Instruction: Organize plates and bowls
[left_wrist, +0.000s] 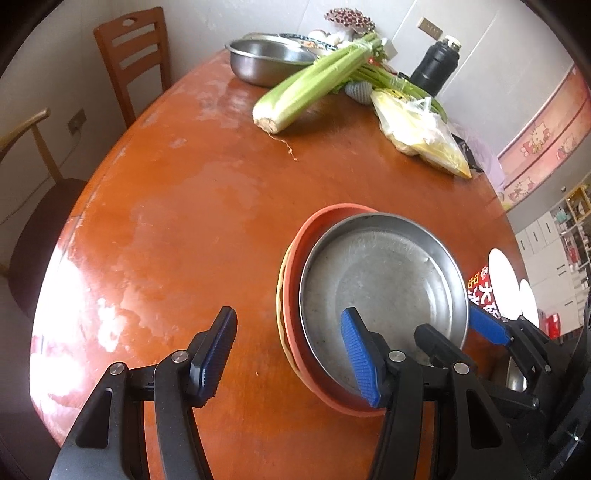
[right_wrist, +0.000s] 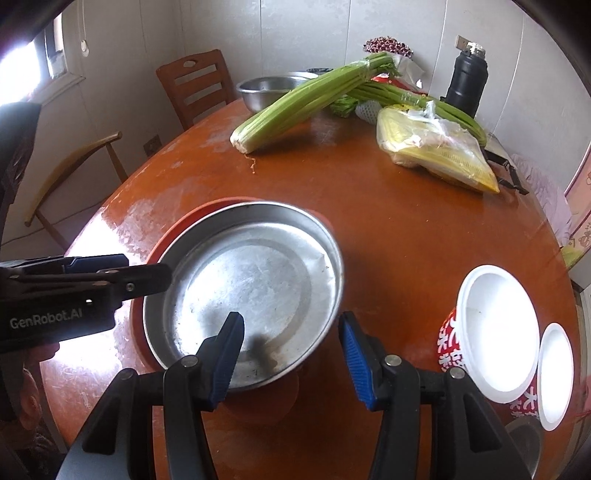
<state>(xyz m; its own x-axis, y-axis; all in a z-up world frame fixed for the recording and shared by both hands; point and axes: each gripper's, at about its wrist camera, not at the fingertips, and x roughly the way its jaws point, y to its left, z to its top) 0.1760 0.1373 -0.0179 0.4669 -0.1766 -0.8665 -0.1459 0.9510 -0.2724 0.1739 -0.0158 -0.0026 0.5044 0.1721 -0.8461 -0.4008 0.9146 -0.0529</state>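
A steel dish (left_wrist: 384, 291) (right_wrist: 251, 284) sits in an orange plate (left_wrist: 321, 229) (right_wrist: 147, 325), with a yellow plate edge (left_wrist: 280, 295) under it, on the round wooden table (left_wrist: 184, 221). My left gripper (left_wrist: 291, 358) is open and empty just left of the stack; its right finger overlaps the dish's near rim. My right gripper (right_wrist: 291, 354) is open over the dish's near right rim. It also shows in the left wrist view (left_wrist: 461, 332). Two white-inside red printed bowls (right_wrist: 495, 332) (right_wrist: 554, 373) stand at the right; they also show in the left wrist view (left_wrist: 502, 280).
At the far side lie a steel basin (left_wrist: 266, 59) (right_wrist: 269, 88), celery (left_wrist: 314, 85) (right_wrist: 295, 107), a plastic bag of yellow food (left_wrist: 421, 133) (right_wrist: 436, 147) and a black flask (left_wrist: 436, 66) (right_wrist: 467, 77). Wooden chairs (left_wrist: 133, 59) (right_wrist: 195, 85) stand behind the table.
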